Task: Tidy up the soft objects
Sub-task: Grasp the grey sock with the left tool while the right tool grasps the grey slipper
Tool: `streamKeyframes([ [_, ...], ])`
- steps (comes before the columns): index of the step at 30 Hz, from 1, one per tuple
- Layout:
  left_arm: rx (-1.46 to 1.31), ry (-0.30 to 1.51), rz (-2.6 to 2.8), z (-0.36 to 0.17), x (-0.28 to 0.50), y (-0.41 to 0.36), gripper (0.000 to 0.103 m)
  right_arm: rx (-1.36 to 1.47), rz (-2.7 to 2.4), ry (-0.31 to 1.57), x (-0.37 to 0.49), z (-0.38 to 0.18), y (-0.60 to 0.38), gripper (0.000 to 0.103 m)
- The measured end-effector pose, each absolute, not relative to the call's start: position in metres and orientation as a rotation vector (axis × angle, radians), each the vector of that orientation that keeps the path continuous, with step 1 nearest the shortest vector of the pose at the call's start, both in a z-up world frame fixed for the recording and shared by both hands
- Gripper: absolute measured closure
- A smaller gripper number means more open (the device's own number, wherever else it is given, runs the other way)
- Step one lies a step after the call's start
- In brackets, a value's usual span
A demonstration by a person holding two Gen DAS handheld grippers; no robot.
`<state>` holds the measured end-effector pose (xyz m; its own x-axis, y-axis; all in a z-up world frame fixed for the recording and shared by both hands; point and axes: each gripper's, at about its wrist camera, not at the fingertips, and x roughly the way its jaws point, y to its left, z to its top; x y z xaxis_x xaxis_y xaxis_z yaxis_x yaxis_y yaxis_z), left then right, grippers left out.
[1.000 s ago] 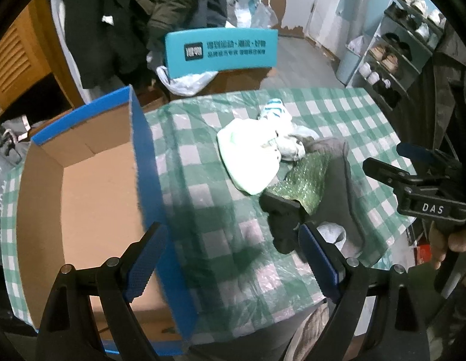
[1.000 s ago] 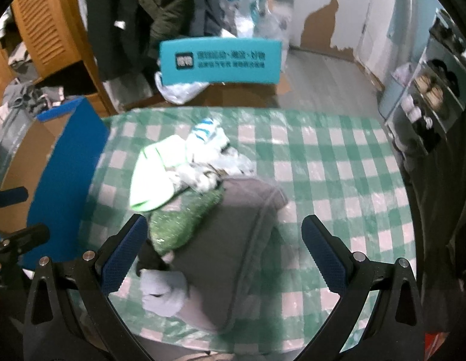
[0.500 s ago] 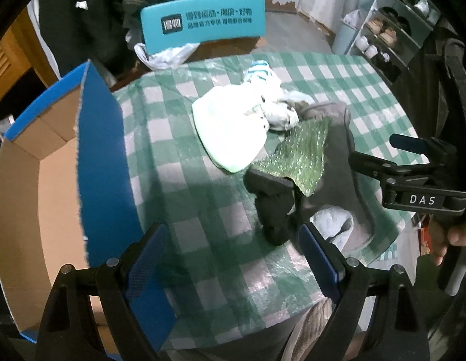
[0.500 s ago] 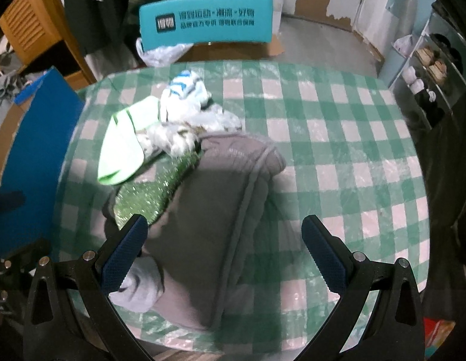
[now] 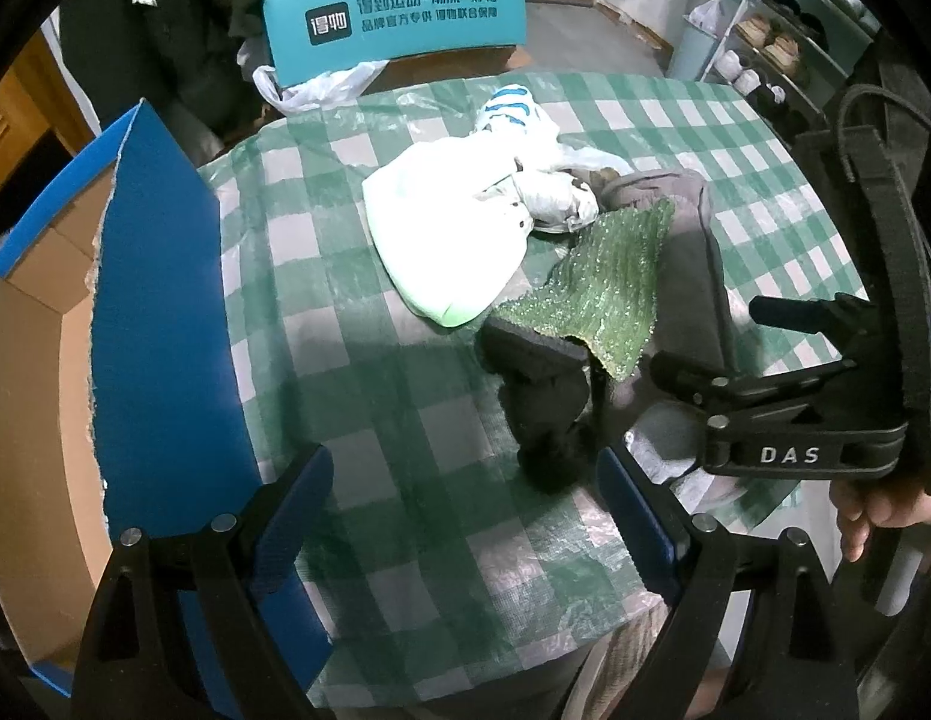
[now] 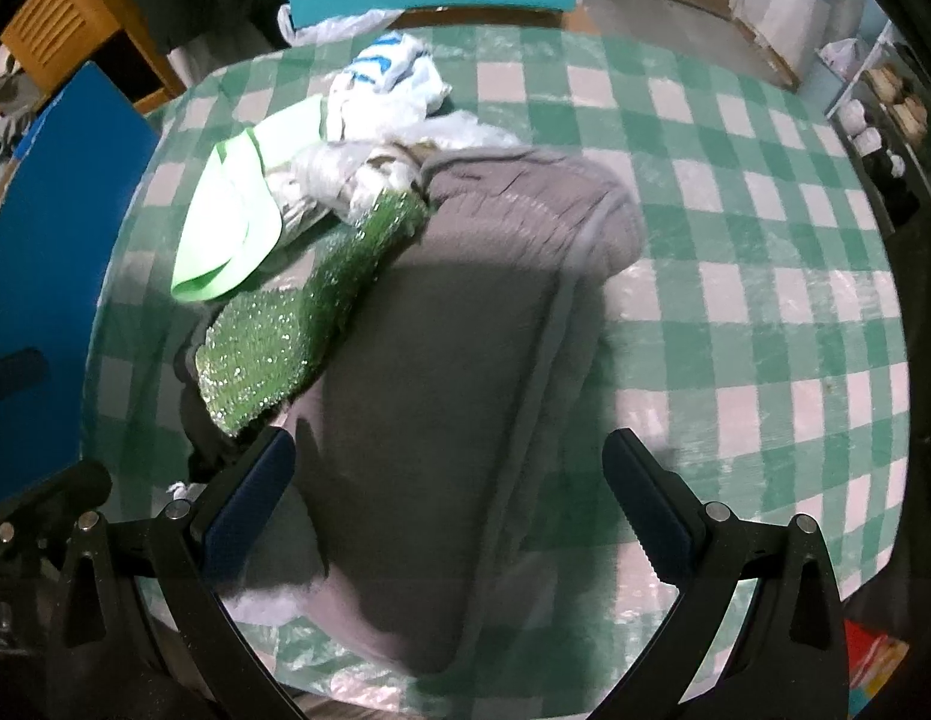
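Both tongs hang over the near edge of the checked table [image 6: 735, 192], jaws spread wide and holding nothing. The right gripper [image 6: 447, 504] hovers over the grey garment [image 6: 465, 360], its fingers either side of the cloth. The left gripper [image 5: 465, 516] sits beside the blue box [image 5: 159, 324], with the black sock [image 5: 543, 396] just ahead. Beyond lie the sparkly green cloth [image 6: 297, 312], a pale green piece [image 5: 441, 240] and a striped sock [image 5: 513, 108]. Behind the table stands a teal chair back [image 5: 399, 18].

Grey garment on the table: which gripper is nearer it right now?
Right. The right gripper hovers open directly over the grey garment; the left gripper is off to its left, nearer the cardboard box.
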<state>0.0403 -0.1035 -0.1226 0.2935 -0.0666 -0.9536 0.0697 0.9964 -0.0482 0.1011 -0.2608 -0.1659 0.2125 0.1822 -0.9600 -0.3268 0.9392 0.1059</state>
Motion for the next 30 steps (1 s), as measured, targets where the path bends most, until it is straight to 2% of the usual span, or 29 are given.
streamKeyframes([
  [10,0.003,1.291,-0.1,-0.128,0.04,-0.105,0.012,-0.108,0.359,1.363,0.103,-0.185,-0.257,0.002],
  [16,0.002,1.292,-0.107,-0.127,0.04,-0.108,0.012,-0.099,0.383,1.352,0.1,-0.185,-0.262,0.033],
  [18,0.003,1.287,-0.111,-0.125,0.039,-0.109,0.012,-0.111,0.375,1.342,0.098,-0.182,-0.263,0.053],
  [20,0.006,1.283,-0.113,-0.124,0.038,-0.11,0.012,-0.109,0.361,1.342,0.1,-0.178,-0.262,0.063],
  [24,0.009,1.282,-0.116,-0.122,0.036,-0.112,0.012,-0.104,0.333,1.342,0.101,-0.173,-0.27,0.072],
  [30,-0.006,1.278,-0.137,-0.118,0.035,-0.119,0.012,-0.119,0.303,1.319,0.097,-0.16,-0.276,0.076],
])
